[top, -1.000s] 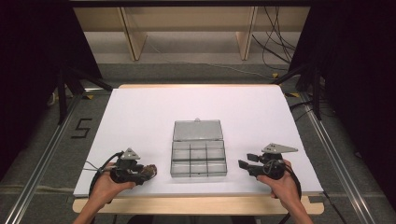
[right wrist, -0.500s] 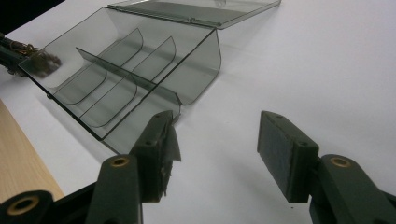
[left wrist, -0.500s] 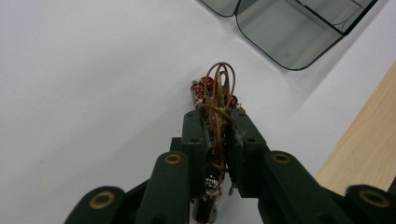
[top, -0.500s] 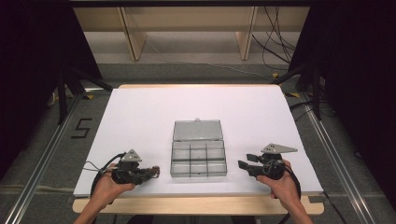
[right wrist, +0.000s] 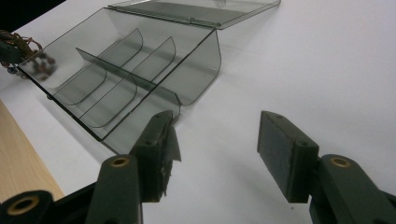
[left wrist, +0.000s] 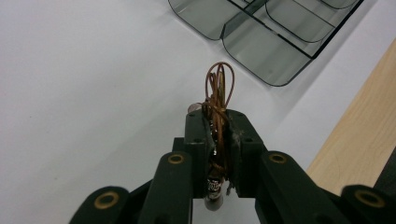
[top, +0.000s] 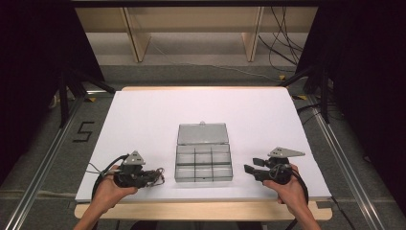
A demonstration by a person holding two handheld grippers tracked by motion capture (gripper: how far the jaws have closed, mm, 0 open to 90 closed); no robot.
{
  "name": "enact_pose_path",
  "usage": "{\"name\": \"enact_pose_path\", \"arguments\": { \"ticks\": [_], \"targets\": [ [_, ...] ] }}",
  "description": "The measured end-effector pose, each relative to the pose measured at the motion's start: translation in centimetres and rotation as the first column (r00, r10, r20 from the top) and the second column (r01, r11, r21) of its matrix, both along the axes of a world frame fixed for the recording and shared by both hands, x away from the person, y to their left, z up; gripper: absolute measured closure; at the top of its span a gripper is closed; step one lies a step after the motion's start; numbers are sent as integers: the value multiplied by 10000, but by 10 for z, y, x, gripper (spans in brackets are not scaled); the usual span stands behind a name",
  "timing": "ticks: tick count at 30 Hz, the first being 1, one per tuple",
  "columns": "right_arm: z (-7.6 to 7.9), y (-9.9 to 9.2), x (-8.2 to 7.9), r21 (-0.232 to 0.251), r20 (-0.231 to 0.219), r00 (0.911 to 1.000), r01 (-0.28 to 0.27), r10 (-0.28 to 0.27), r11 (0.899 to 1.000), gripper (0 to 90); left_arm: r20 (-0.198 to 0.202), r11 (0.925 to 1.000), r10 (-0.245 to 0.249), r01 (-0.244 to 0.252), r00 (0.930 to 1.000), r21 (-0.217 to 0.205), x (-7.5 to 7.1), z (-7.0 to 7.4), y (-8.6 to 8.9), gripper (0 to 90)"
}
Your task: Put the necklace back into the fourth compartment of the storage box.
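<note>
Wire bundle (left wrist: 218,98) (thin brown loops) sits clamped in the just-closed left tool (left wrist: 218,140), probably bound for the compartment box (top: 203,163) ahead; right tool (right wrist: 215,149) waits, jaws apart.

Smoky grey clear box (top: 203,160), brown wire bundle (left wrist: 218,100), black grippers, white table sheet (top: 143,120)
</note>
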State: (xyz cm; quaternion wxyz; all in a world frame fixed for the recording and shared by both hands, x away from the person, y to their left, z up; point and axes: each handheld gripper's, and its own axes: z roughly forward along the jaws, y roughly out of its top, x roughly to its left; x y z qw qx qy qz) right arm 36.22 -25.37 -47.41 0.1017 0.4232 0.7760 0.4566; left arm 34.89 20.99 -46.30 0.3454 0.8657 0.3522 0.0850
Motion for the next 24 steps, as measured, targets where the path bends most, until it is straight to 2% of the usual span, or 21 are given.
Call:
{"name": "enact_pose_path", "arguments": {
  "ticks": [1,3,11,13,15,16,17,18,19,20,21,24],
  "targets": [
    [-1,0,1,-9,54,10000,20,-20,10000,474,49,9998,160,-159,9999,-79,0,-1,-1,789],
    [0,0,0,65,-43,10000,-34,34,10000,474,-158,9999,90,-91,9998,-52,1,0,0,789],
    [1,0,0,55,-84,10000,-25,26,10000,474,-154,9999,-150,150,9998,50,2,5,2,789],
    [1,0,0,49,-81,10000,-22,23,10000,474,-131,10000,-46,46,9999,-47,2,6,1,789],
    [0,-1,0,15,26,10000,0,0,10000,474,-123,9999,-121,121,9999,13,2,8,1,789],
    [0,1,-1,328,-241,9997,83,-75,9994,474,-159,10000,21,-22,9999,-90,1,8,0,789],
    [0,1,-1,327,-239,9997,92,-84,9994,474,-171,10000,-70,71,9998,8,1,9,1,789],
    [0,-1,0,15,26,10000,2,-2,10000,474,-151,10000,-93,93,9998,-9,1,10,0,789],
    [0,-1,0,20,16,10000,-3,3,10000,474,-83,10000,-3,3,10000,-27,1,11,0,789],
    [1,0,0,21,-35,10000,7,-7,10000,474,-88,9996,-244,245,9997,141,2,14,1,789],
    [1,0,0,14,-54,10000,18,-18,10000,474,-57,9999,-124,124,9999,11,2,16,0,789],
    [1,0,0,14,-57,10000,16,-16,10000,474,95,9996,-235,234,9997,158,3,25,1,790]
  ]
}}
